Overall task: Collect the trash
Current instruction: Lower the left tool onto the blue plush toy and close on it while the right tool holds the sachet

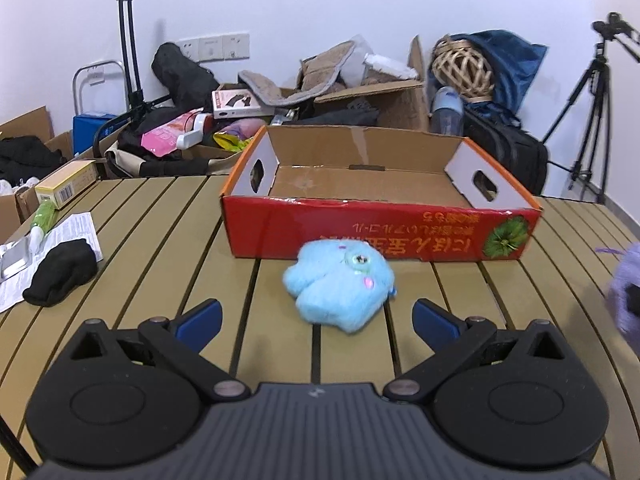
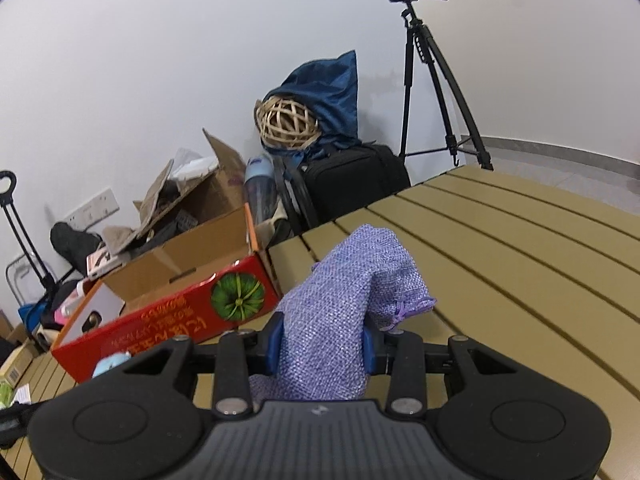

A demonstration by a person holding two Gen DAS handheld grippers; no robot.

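A purple woven pouch (image 2: 340, 312) is held between the blue pads of the right gripper (image 2: 322, 346), which are drawn in close against its two sides. The pouch's long axis is seen to run away from the camera and upward, its far end folded over and pointing toward the right, where a drawstring end is visible; the lower part hangs down behind the fingers toward the slatted table (image 2: 520, 280). In the left wrist view the same pouch (image 1: 626, 292) is seen only as a blurred purple shape at the right edge, so its attitude cannot be confirmed from there. The left gripper (image 1: 318, 320) is spread wide, with nothing between its pads, and is positioned just above the table (image 1: 160, 240). A blue plush toy (image 1: 340, 286) lies on the table directly ahead of the open fingers, near them but not touched, its longer side running roughly left to right and its face turned upward. Just behind the toy stands a red cardboard box (image 1: 380, 232), open at the top, its printed lettering upside down. A black sock (image 1: 60, 276) rests on a paper sheet (image 1: 76, 228) well to the left.
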